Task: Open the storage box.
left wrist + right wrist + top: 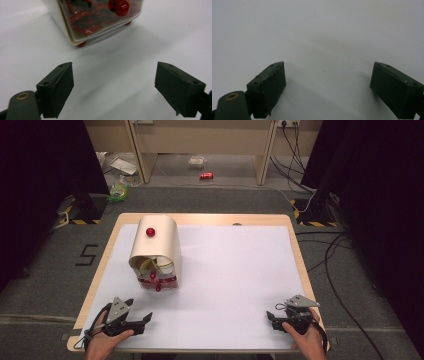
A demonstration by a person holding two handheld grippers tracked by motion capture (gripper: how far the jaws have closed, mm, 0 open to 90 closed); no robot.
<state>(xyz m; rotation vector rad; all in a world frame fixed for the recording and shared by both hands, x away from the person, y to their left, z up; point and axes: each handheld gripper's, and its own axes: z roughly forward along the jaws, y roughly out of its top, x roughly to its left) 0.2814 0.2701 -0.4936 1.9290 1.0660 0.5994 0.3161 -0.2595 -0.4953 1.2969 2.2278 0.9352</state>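
A cream, round-topped box [159, 245] with a red knob [150, 232] on its top stands at the back left of the white sheet [235, 270]. Its clear front faces me, showing red parts inside and a red knob [158, 287] low down. In the left gripper view the box [62, 22] is just beyond the jaws, resting on small red feet [81, 44]. My left gripper [141, 311] [113, 75] is open and empty, in front of the box near the table's front left. My right gripper [273, 313] [327, 75] is open over bare sheet at the front right.
The wooden table rim [200, 218] frames the sheet. On the floor beyond lie a red can [206, 176], bags and cables [330, 255]. Black curtains hang on both sides. A taped "5" [86, 254] marks the floor at the left.
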